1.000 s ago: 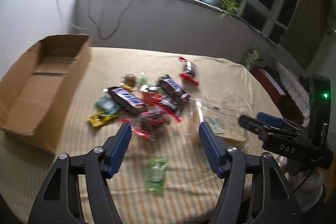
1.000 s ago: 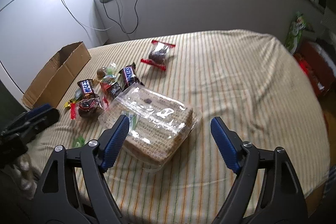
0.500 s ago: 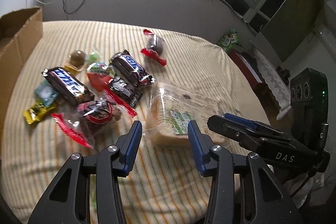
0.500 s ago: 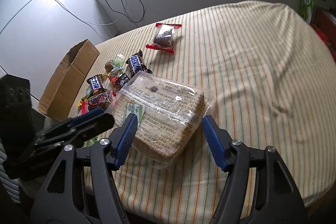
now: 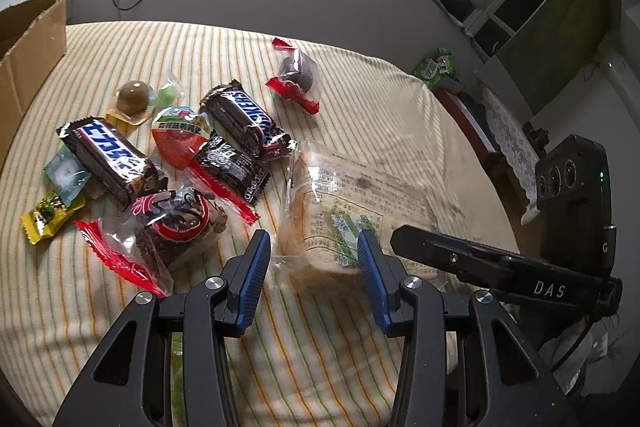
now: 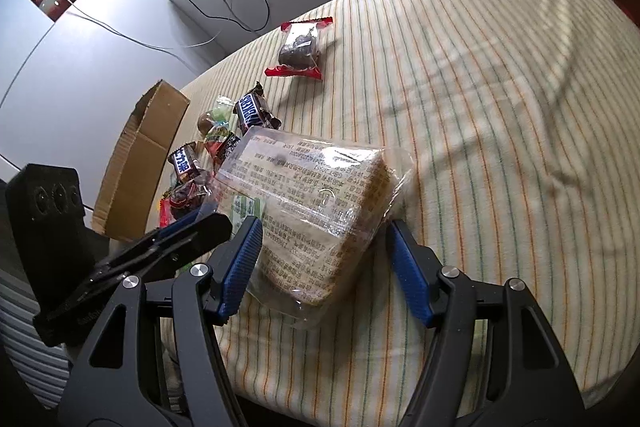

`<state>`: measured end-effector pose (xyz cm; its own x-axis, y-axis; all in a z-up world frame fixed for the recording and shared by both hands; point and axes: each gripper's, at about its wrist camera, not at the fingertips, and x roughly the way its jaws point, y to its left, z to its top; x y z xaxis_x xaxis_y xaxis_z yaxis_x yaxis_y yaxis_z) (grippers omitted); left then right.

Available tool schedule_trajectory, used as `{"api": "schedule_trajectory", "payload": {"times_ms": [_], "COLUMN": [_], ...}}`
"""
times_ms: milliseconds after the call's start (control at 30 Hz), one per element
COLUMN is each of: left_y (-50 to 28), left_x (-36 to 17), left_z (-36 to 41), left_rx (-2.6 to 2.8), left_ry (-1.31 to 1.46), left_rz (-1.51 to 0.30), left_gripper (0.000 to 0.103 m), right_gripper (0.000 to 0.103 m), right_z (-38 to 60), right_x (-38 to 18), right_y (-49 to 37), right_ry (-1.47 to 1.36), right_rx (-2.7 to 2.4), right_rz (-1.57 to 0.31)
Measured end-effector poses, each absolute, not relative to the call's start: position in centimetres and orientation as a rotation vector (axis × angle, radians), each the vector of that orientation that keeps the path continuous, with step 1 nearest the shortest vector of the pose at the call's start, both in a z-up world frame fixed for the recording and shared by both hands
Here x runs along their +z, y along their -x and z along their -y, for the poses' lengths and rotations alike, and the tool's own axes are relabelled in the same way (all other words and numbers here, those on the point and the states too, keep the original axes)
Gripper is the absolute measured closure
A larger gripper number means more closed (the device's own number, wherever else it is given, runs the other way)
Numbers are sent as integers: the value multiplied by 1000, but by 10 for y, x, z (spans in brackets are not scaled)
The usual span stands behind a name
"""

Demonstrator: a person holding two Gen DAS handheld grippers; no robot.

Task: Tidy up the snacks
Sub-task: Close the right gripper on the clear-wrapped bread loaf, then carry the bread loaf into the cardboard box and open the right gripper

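A clear-wrapped bread pack [image 5: 352,187] [image 6: 312,195] lies flat on the striped cloth, right of a pile of snacks. My left gripper [image 5: 311,247] is open; the pack's near left corner and loose film lie between its blue pads, with no squeeze showing. My right gripper [image 6: 322,231] straddles the pack's near end, its pads close beside the wrapper but not denting it. In the left wrist view the right gripper's fingers [image 5: 404,241] reach over the pack's right side. The pile holds two Snickers bars [image 5: 244,115] [image 5: 108,155] and a red-wrapped cake [image 5: 172,223].
An open cardboard box [image 5: 28,39] [image 6: 140,163] stands at the table's left end. Another red-wrapped cake [image 5: 298,73] [image 6: 300,47] lies apart, further back. Small candies sit left of the bars. Striped cloth [image 6: 500,107] stretches to the right. The table's near edge runs just below both grippers.
Both grippers narrowed their jaws and came down and forward onto the bread pack. The left view swung right, from the candy pile and box to the pack.
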<state>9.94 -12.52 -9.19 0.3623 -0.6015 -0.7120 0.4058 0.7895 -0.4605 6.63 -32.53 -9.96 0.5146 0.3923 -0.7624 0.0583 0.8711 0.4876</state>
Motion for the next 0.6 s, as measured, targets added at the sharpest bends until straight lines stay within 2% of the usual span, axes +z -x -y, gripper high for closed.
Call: {"api": "schedule_trajectory", "payload": {"times_ms": [300, 600], "left_y": [-95, -90], "left_x": [-90, -82], "left_z": [134, 129], "left_rx": [-686, -676], "left_ry": [183, 192], "left_rz": [-1009, -988], "left_gripper": [59, 59], "right_gripper": [41, 41], "right_z": [323, 314], "right_x": [-96, -88], "right_y": [-69, -67], "right_ry": [-474, -443], "right_rx": [214, 221], "right_rz": [-1018, -1007]}}
